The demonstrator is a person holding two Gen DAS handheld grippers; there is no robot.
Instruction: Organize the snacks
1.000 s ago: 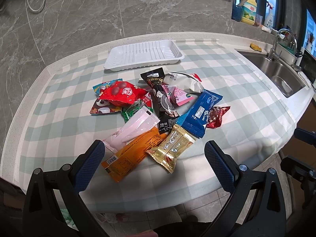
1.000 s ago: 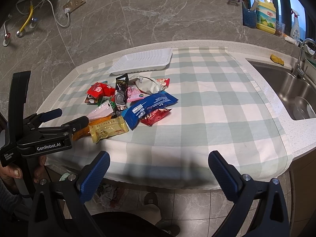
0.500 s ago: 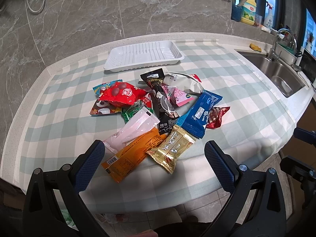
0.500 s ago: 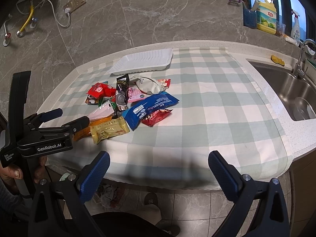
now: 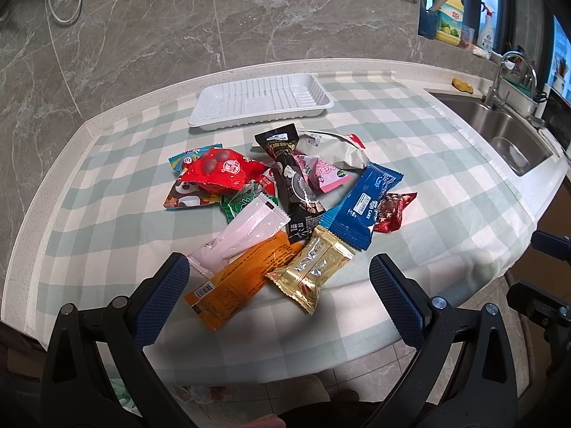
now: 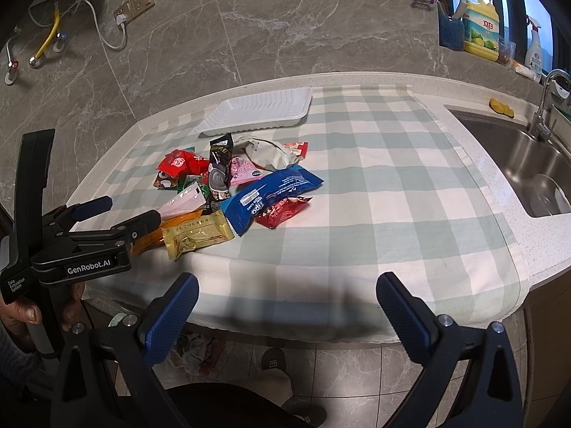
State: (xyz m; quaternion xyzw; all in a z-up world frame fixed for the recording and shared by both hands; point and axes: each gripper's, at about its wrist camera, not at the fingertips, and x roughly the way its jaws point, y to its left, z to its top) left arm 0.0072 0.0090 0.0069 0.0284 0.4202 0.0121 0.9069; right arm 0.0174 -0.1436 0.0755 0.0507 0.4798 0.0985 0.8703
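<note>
A pile of snack packets lies on the checked cloth: a gold packet (image 5: 311,271), an orange one (image 5: 238,281), a white-pink one (image 5: 246,232), a blue one (image 5: 362,210), a black one (image 5: 294,189) and a red one (image 5: 223,172). An empty white tray (image 5: 259,100) stands behind them, also in the right wrist view (image 6: 258,110). My left gripper (image 5: 278,278) is open, just in front of the gold and orange packets. My right gripper (image 6: 285,297) is open and empty at the table's front edge, right of the pile (image 6: 235,189).
A steel sink (image 6: 528,167) with a tap (image 6: 546,103) is set into the counter at the right. Detergent bottles (image 6: 480,28) stand on the sill. A marble wall with sockets (image 6: 137,0) backs the counter. The cloth (image 6: 374,185) hangs over the front edge.
Both grippers have edged slightly forward toward the table. Nothing on the table has moved.
</note>
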